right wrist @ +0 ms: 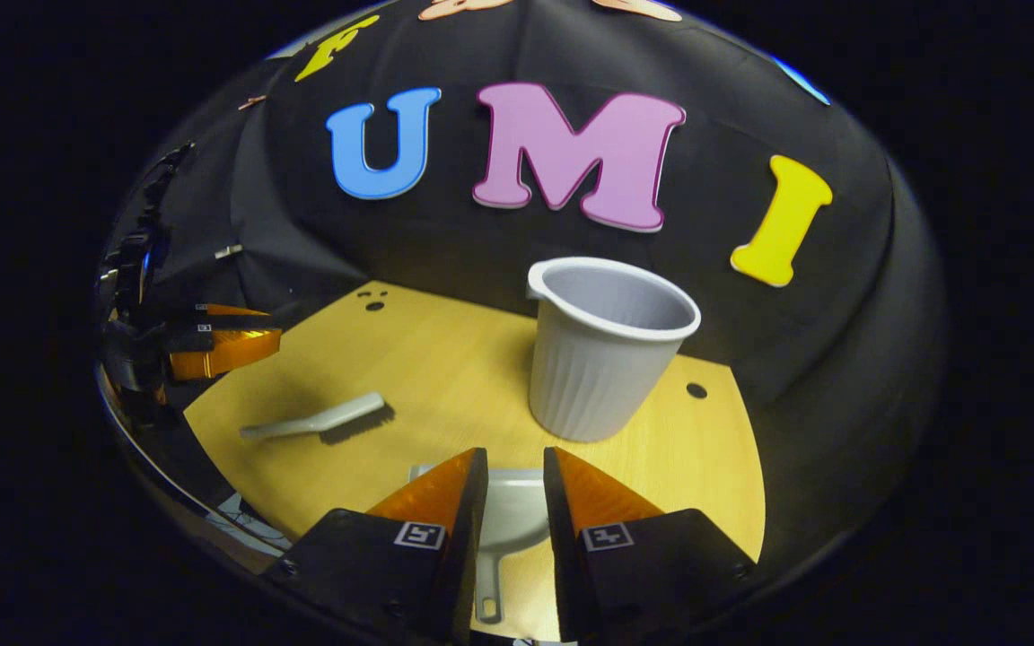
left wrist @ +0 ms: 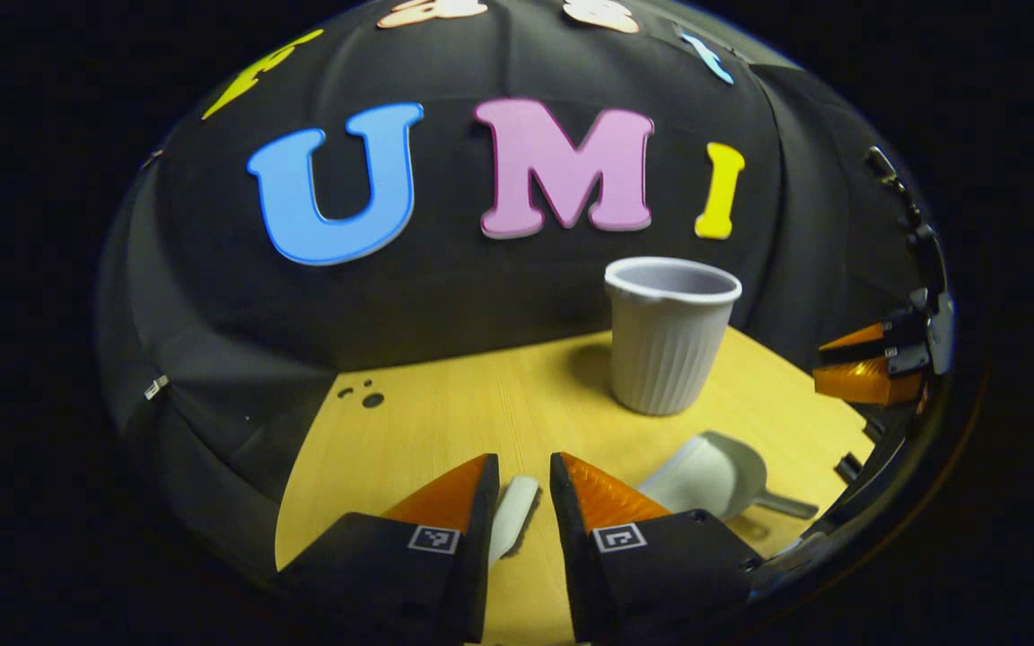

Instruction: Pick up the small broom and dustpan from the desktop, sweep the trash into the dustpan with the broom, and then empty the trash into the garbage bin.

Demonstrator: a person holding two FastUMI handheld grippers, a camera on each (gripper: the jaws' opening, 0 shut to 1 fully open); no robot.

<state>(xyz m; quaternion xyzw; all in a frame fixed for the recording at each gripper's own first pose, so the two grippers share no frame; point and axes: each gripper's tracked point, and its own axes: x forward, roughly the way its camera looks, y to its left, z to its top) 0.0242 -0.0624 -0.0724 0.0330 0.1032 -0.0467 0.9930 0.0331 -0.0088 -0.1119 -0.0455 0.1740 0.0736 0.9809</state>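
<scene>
A small grey broom (right wrist: 319, 419) lies flat on the wooden desktop (right wrist: 445, 377), bristles down. In the left gripper view its pale end (left wrist: 514, 516) shows through the narrow gap of my left gripper (left wrist: 524, 462), which hovers open above it. A grey dustpan (left wrist: 705, 475) lies on the desktop to the right of the broom, its handle toward the front edge. My right gripper (right wrist: 515, 455) hangs open over the dustpan (right wrist: 512, 516) without touching it. A ribbed grey garbage bin (right wrist: 607, 350) stands upright behind the dustpan.
The right gripper (left wrist: 822, 361) shows at the far right of the left gripper view, the left gripper (right wrist: 270, 325) at the far left of the right gripper view. Small dark holes (left wrist: 372, 400) mark the desktop's back corner. Black cloth walls close in the desk.
</scene>
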